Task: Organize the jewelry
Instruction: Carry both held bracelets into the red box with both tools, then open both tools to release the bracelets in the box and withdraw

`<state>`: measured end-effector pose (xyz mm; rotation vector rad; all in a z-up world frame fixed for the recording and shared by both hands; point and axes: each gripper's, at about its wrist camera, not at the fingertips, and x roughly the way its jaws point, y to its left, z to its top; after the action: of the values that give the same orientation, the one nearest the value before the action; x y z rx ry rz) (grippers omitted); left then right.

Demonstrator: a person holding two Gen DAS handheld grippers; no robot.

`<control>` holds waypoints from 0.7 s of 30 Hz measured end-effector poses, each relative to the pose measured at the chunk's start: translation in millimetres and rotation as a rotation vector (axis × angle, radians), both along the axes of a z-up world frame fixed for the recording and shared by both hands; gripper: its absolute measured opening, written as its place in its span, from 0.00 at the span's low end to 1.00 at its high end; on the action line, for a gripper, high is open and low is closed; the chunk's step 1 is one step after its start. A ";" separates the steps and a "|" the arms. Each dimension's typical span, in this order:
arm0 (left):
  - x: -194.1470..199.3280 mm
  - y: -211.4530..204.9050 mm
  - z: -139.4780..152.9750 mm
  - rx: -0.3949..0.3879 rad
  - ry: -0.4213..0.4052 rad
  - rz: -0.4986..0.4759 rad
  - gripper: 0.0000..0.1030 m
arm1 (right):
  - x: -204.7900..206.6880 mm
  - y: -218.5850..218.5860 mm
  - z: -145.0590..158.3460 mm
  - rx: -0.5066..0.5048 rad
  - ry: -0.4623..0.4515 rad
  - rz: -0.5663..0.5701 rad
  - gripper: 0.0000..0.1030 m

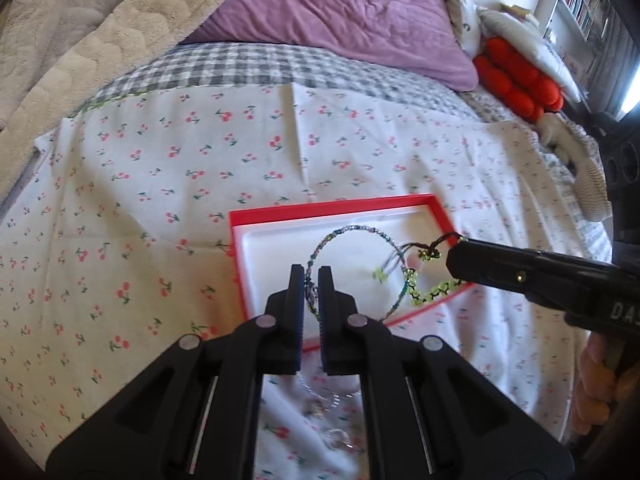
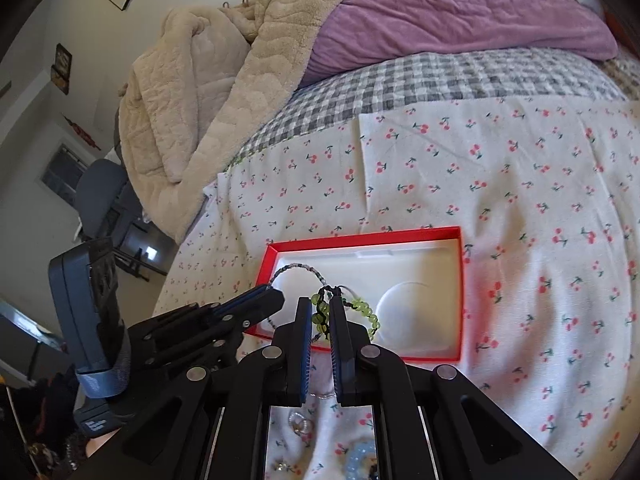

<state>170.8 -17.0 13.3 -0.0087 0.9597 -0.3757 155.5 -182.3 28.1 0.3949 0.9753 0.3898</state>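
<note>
A red box (image 1: 332, 205) with a white insert lies on the cherry-print sheet; it also shows in the right wrist view (image 2: 462, 280). My left gripper (image 1: 313, 276) is shut on a multicolour beaded bracelet (image 1: 352, 233), held above the box. My right gripper (image 2: 324, 308) is shut on a green beaded bracelet (image 2: 366, 314) with a dark cord, tangled with the first one over the box. The right gripper also shows in the left wrist view (image 1: 454, 258); the left one shows in the right wrist view (image 2: 276, 294).
More jewelry lies on the sheet near me: silver rings (image 2: 302, 426), a pale blue piece (image 2: 360, 454), a thin chain (image 1: 336, 396). A purple pillow (image 1: 360, 12), beige blanket (image 2: 208, 92) and red cushion (image 1: 516, 76) lie further back. The bed edge drops off at left (image 2: 176, 248).
</note>
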 end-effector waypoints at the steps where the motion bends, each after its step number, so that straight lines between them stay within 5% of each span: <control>1: 1.2 0.8 -1.2 0.008 -0.002 0.006 0.07 | 1.3 0.9 -2.1 0.012 0.004 0.001 0.08; 8: 3.6 -0.7 -8.1 0.080 -0.027 0.009 0.07 | 7.2 0.2 -13.9 -0.037 0.014 -0.033 0.08; 18: 3.2 -2.5 -11.0 0.087 -0.048 0.014 0.08 | 5.7 -13.0 -13.8 -0.151 -0.019 -0.085 0.10; 21: 1.9 -2.9 -7.3 0.084 -0.053 0.016 0.25 | 4.0 -14.1 -8.3 -0.173 -0.032 -0.092 0.13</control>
<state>172.8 -19.9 6.0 0.0700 0.9216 -0.3191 159.4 -196.4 19.8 0.2744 0.9476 0.2253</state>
